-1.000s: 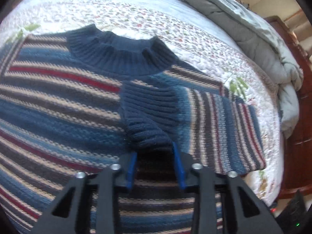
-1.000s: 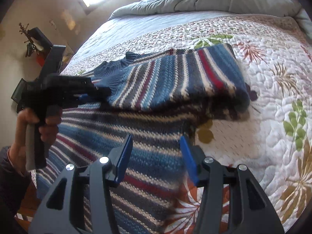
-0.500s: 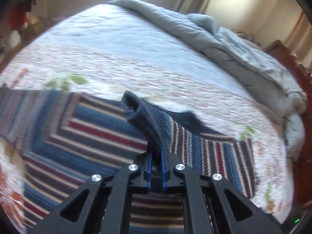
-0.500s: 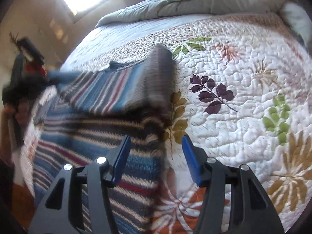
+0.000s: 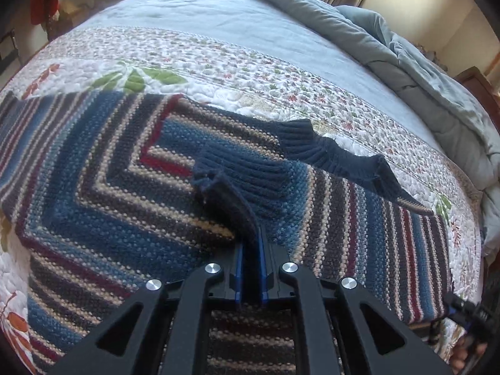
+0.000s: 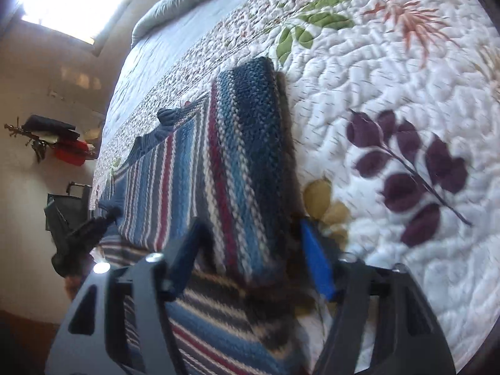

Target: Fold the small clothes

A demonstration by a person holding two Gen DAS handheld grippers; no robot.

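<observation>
From the left wrist: the left gripper (image 5: 250, 268) is clamped on the navy cuff (image 5: 231, 200), the sleeve laid across the striped sweater (image 5: 103, 193) on the quilt (image 5: 218, 62), body unfolded. From the right wrist: the right gripper (image 6: 250, 259) straddles the folded edge, jaws closing; blur hides any contact.

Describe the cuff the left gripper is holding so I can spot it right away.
Start at the striped sweater spread on the floral quilt. A sleeve lies folded across its chest, and the cuff at its end runs down into the shut left gripper. It is plain navy ribbing, unlike the stripes around it, and lies nearer than the navy collar.
</observation>
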